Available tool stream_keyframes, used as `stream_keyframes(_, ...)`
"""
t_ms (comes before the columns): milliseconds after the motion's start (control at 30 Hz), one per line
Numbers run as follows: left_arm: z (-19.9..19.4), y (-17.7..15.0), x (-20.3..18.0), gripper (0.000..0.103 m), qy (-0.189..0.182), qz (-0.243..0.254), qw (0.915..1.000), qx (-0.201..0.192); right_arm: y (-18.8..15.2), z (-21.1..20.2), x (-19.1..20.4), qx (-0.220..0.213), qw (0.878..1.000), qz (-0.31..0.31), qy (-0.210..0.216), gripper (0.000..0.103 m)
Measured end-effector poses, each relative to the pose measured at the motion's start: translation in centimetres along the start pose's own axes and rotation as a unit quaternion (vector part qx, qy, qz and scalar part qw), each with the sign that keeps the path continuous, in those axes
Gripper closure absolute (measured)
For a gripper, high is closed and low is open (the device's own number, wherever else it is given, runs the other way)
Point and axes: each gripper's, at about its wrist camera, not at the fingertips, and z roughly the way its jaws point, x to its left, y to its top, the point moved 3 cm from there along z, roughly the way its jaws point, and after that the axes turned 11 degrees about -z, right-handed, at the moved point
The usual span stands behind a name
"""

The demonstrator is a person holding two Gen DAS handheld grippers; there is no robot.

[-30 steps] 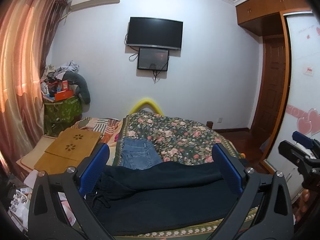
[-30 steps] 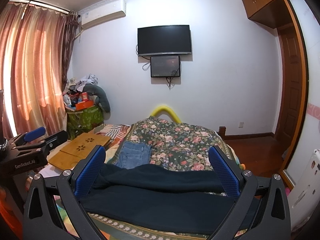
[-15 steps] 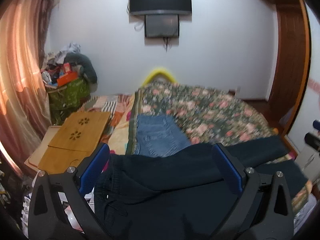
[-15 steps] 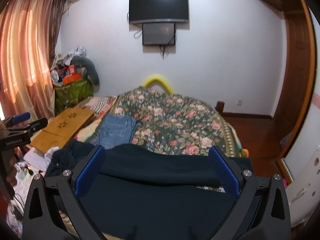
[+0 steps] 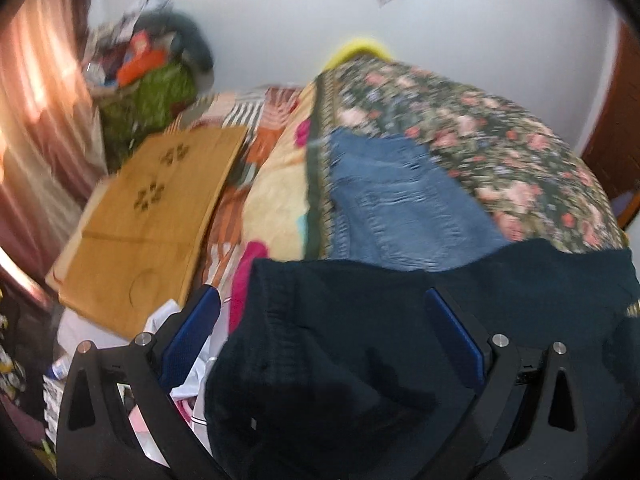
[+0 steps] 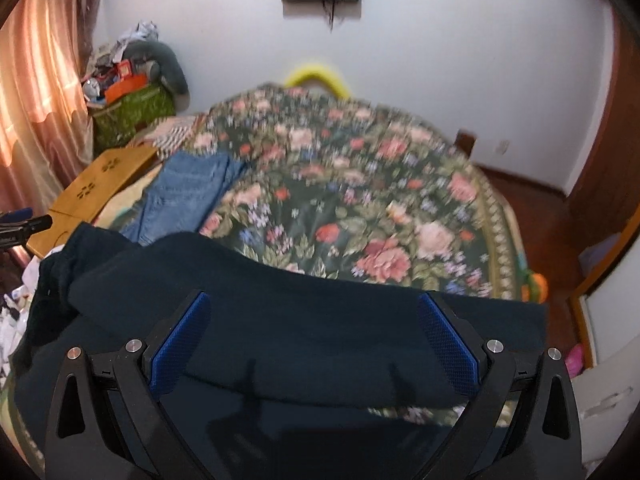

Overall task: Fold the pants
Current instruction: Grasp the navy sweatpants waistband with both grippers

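Dark navy pants (image 5: 360, 320) lie across the near edge of the bed, waistband end at the left, legs running right (image 6: 320, 332). My left gripper (image 5: 320, 312) is open, jaws wide, just above the waistband end. My right gripper (image 6: 314, 316) is open, jaws wide, over the leg part. Neither holds cloth. Folded blue jeans (image 5: 392, 200) lie on the bed behind the dark pants; they also show in the right wrist view (image 6: 188, 192).
The floral bedspread (image 6: 360, 200) covers the bed. A wooden lap desk (image 5: 148, 216) lies at the left of the bed. Clutter and white paper (image 5: 188, 372) lie at the lower left. A green box with piled things (image 6: 128, 108) stands by the curtain. A wooden door (image 6: 612, 160) is at the right.
Both grippers have tilted down and moved closer to the dark pants; the pants now fill the lower half of both views. Both stay open.
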Motion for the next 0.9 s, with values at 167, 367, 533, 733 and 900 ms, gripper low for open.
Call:
stream_keyframes(167,4.8,0.7,2.8,0.026,-0.003,-0.037,0.9971,0.066,0.1,4.2,-0.7,0.029,0.998,-0.037,0.042,0.003)
stream_keyframes(367,9.4,1.3,3.4,0.044,-0.004,-0.046,0.9923,0.115,1.0,8.8,-2.3,0.067,0.992,-0.080,0.069,0.010)
stream_keyframes(533,13.4,1.4,3.7,0.067,0.023,-0.063,0.9856,0.156,0.3,13.5,-2.1,0.132,0.982,-0.091,0.100,0.015)
stream_keyframes(733,12.9,1.2,3.1,0.077,0.051,-0.046,0.9875,0.142,0.2,14.0,0.2,0.121,0.977,-0.153,0.089,0.048)
stream_keyframes(900,9.7,2.1,3.1,0.084,0.074,-0.035,0.9926,0.090,-1.0,13.0,1.5,0.125,0.978,-0.139,0.098,0.088)
